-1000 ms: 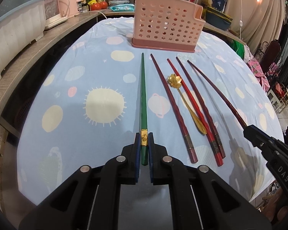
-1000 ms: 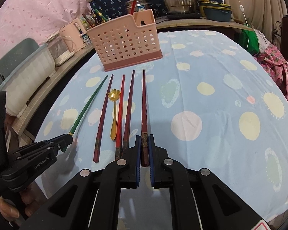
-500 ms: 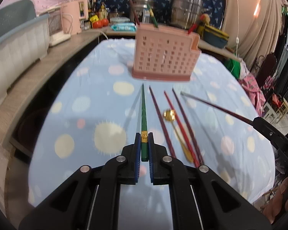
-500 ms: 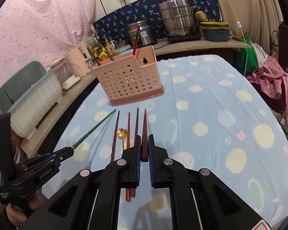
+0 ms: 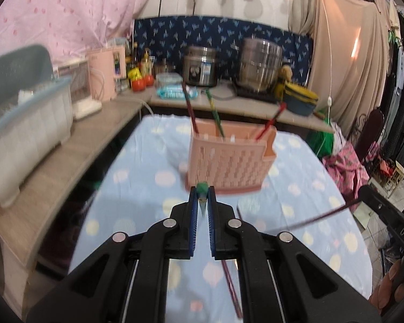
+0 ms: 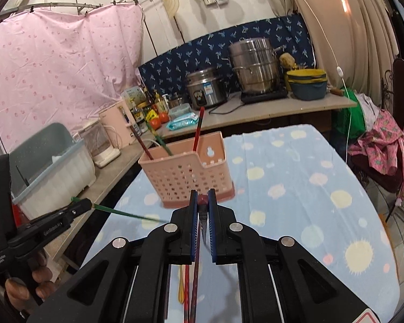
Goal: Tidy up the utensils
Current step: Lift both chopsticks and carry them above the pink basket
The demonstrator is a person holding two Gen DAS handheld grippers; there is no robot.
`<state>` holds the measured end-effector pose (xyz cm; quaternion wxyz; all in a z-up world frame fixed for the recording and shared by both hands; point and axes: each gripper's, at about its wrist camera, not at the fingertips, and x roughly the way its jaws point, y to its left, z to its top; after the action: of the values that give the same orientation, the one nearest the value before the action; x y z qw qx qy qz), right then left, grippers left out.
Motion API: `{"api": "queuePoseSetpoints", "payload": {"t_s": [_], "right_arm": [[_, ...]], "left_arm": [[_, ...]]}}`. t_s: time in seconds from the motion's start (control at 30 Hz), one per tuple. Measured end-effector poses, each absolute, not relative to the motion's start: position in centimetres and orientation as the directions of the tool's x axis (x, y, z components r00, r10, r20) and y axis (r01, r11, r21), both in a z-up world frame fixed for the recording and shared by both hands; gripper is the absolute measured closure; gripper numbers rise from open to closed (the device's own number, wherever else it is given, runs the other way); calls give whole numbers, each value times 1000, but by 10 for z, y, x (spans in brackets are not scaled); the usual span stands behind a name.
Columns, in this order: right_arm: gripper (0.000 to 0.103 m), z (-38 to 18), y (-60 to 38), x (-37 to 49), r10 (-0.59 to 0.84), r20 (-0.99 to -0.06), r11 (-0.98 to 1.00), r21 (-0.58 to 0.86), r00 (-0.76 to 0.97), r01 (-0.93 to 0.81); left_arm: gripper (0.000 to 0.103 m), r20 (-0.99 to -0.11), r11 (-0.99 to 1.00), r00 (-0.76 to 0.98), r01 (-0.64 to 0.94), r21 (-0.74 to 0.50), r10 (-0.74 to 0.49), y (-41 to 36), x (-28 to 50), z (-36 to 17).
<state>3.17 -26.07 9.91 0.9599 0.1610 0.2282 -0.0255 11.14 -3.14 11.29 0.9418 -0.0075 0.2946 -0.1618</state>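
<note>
My left gripper (image 5: 202, 197) clamps the green chopstick (image 5: 202, 188), my right gripper (image 6: 202, 202) the dark red chopstick (image 6: 202, 199); both point end-on toward the basket (image 6: 187, 175) at frame centre.

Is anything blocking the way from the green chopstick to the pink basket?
Nothing visible does. The left hand-held gripper holds the green chopstick in the air, with only bare tablecloth between it and the pink basket.
</note>
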Motion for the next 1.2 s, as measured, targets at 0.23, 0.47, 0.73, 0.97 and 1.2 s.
{"api": "queuePoseSetpoints", "payload": {"t_s": [0.23,0.47,0.73,0.97,1.2], "right_arm": [[95,123,-270,54,42,-407,946,310,913,95],[95,162,-274,82,67,-330,947,318,942,44],[95,220,-274,122,80,-211,950,313,974,-10],[95,240,-281,159,70,-141,944,329,987,-20],[95,216,-286,198,60,-193,943,333,979,8]], "left_arm": [[96,-493,945,810,313,-97,-319,-42,132,148],[96,-424,941,841,324,-101,-335,-48,153,189],[96,-298,943,895,318,-99,-333,-54,178,250],[96,-245,947,914,306,-100,-322,-64,209,270],[96,-292,946,900,307,-102,-324,-77,242,242]]}}
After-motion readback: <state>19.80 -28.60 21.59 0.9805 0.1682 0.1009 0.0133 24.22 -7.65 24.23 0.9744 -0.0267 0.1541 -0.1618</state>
